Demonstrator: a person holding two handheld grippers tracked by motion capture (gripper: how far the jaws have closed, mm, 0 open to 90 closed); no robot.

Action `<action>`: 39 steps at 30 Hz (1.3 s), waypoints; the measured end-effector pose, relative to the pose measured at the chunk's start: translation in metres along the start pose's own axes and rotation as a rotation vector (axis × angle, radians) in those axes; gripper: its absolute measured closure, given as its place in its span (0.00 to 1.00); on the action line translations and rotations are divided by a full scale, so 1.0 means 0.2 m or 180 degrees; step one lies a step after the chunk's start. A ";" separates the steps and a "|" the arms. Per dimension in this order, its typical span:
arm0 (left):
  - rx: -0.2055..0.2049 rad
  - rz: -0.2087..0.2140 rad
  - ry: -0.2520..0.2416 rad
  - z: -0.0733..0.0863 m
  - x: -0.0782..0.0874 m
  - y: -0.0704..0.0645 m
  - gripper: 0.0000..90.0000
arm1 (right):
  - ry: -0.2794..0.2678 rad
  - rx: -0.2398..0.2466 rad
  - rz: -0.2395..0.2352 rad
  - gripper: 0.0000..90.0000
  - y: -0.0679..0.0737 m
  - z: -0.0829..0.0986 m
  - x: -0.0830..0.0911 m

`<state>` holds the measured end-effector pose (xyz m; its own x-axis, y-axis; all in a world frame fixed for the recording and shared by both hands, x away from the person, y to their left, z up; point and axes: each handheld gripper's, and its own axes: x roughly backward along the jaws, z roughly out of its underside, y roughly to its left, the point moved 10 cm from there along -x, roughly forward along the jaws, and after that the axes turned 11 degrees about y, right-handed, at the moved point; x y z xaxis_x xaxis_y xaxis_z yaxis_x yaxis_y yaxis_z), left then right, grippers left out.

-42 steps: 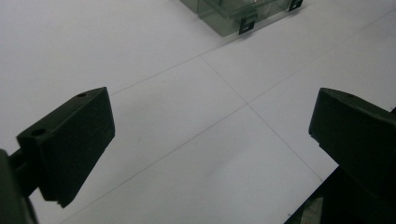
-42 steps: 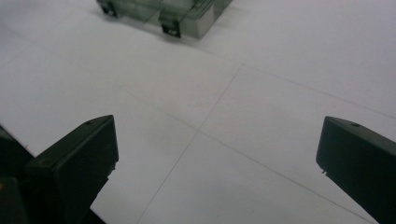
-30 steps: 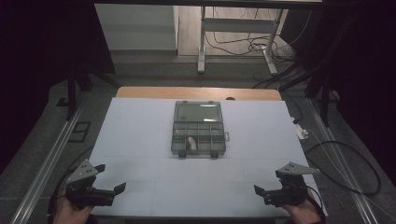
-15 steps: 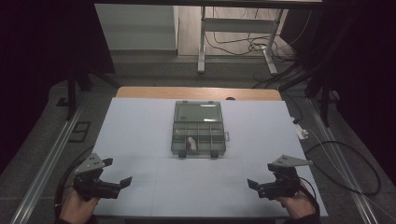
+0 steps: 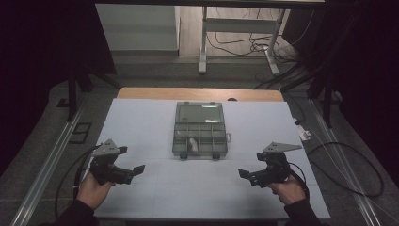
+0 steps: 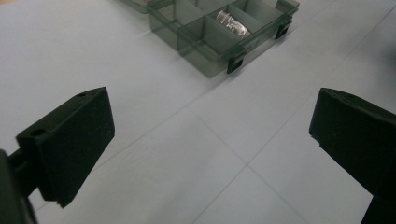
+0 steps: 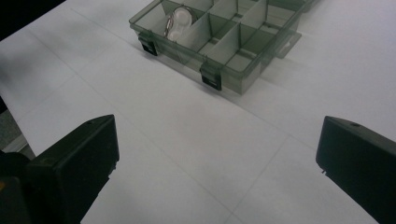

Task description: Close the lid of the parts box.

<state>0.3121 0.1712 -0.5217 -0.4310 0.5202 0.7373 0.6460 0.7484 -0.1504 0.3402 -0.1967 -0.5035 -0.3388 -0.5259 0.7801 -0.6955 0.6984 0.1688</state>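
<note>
A person stands at a white surface [image 5: 155, 188], holding a pair of tongs in each hand. The left tongs [image 5: 137, 169] sit low near the front left of the surface, pointing inward toward the middle, with their black jaws spread wide and nothing between them. The right tongs [image 5: 243, 173] mirror them near the front right, also pointing inward, jaws likewise released and empty. Between the two, farther back at the middle of the surface, lies a smoky translucent organiser box [image 5: 199, 130] with its lid folded open away from the person. The box is divided into small compartments, and two dark latches sit on its near edge. A small clear vial [image 5: 191, 143] lies on its side in a near compartment, left of centre. Both tongs are well apart from the box. Cables trail from each pair of tongs off the surface edge.
</note>
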 end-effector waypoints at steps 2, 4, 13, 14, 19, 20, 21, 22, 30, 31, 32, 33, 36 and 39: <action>-0.0004 0.0019 0.0026 -0.01 -0.02 0.00 0.00 | -0.0007 -0.0008 -0.0007 0.00 -0.01 -0.03 -0.02; -0.0056 -0.0002 0.0098 -0.04 -0.06 -0.01 0.00 | -0.0035 -0.0034 -0.0010 0.00 -0.01 -0.05 -0.03; -0.0081 0.0030 0.0133 -0.16 -0.15 -0.02 0.00 | -0.0017 -0.0028 -0.0038 0.00 -0.04 -0.12 -0.08; -0.0083 0.0031 0.0131 -0.17 -0.16 -0.02 0.00 | -0.0014 -0.0034 -0.0047 0.00 -0.05 -0.14 -0.09; -0.0058 0.0103 0.0120 -0.24 -0.21 -0.02 0.00 | -0.0040 -0.0101 -0.0099 0.00 -0.06 -0.22 -0.12; -0.0061 0.0105 0.0119 -0.25 -0.22 -0.02 0.00 | -0.0042 -0.0106 -0.0103 0.00 -0.06 -0.23 -0.13; -0.0064 0.0109 0.0116 -0.26 -0.23 -0.01 0.00 | -0.0045 -0.0096 -0.0095 0.00 -0.07 -0.25 -0.14; -0.0064 0.0115 0.0109 -0.27 -0.24 -0.01 0.00 | -0.0045 -0.0078 -0.0072 0.00 -0.07 -0.26 -0.15; -0.0114 0.0214 0.0112 -0.35 -0.31 0.01 0.00 | 0.0060 -0.0062 0.0016 0.00 -0.14 -0.34 -0.25; -0.0121 0.0224 0.0119 -0.36 -0.32 0.02 0.00 | 0.0068 -0.0068 0.0029 0.00 -0.15 -0.35 -0.25; -0.0130 0.0219 0.0127 -0.37 -0.32 0.02 0.00 | 0.0074 -0.0073 0.0041 0.00 -0.16 -0.36 -0.26; -0.0142 0.0219 0.0142 -0.38 -0.34 0.02 0.00 | 0.0082 -0.0081 0.0063 0.00 -0.18 -0.38 -0.28; -0.0197 0.0187 0.0148 -0.40 -0.36 0.03 0.00 | 0.0052 -0.0094 0.0109 0.01 -0.20 -0.41 -0.29; -0.0259 0.0162 0.0167 -0.43 -0.39 0.03 0.00 | 0.0080 -0.0107 0.0155 0.01 -0.23 -0.44 -0.32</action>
<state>0.4033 0.1001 -0.5239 -0.3641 0.5329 0.7639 0.7162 0.6845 -0.1361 0.4499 -0.1524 -0.5071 -0.3554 -0.4789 0.8027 -0.6568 0.7390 0.1501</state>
